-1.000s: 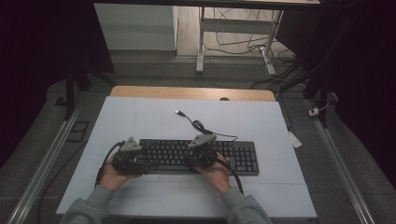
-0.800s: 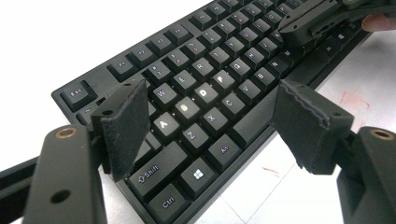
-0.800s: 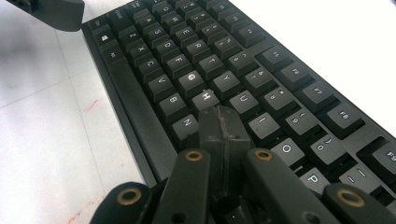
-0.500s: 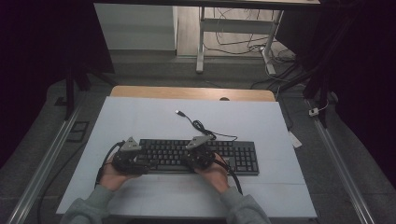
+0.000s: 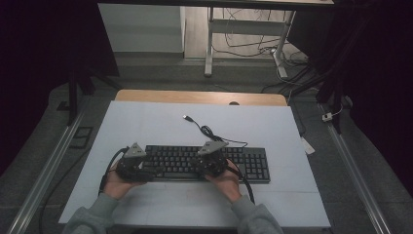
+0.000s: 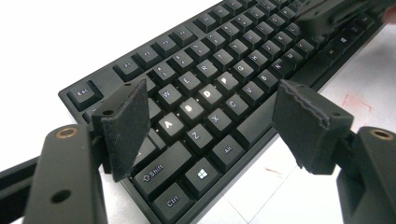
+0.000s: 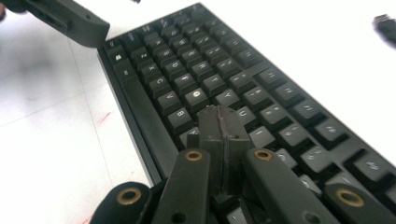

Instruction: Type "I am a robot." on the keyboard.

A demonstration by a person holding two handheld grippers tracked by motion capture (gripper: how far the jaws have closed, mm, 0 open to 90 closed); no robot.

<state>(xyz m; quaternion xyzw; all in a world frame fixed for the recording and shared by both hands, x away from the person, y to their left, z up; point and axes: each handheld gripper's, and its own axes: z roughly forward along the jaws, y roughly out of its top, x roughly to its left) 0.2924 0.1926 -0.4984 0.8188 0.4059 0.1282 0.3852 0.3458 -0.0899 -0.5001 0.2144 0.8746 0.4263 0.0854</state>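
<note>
The high view is dim, its sides sunk in near-black, with the pale bench (image 5: 160, 122) the brightest surface. In the left gripper view the bench burns out to white and glare glints off several caps of the keyboard (image 6: 219, 84). The right gripper view is soft, blurring toward its far corners.

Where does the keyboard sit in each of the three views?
High view: keyboard lies across the lower middle of the table, under both grippers.
Left gripper view: it runs from lower left to upper right, between the open jaws.
Right gripper view: it runs from upper left to lower right, behind the shut jaws.
Shared landmark: its spacebar.
</note>
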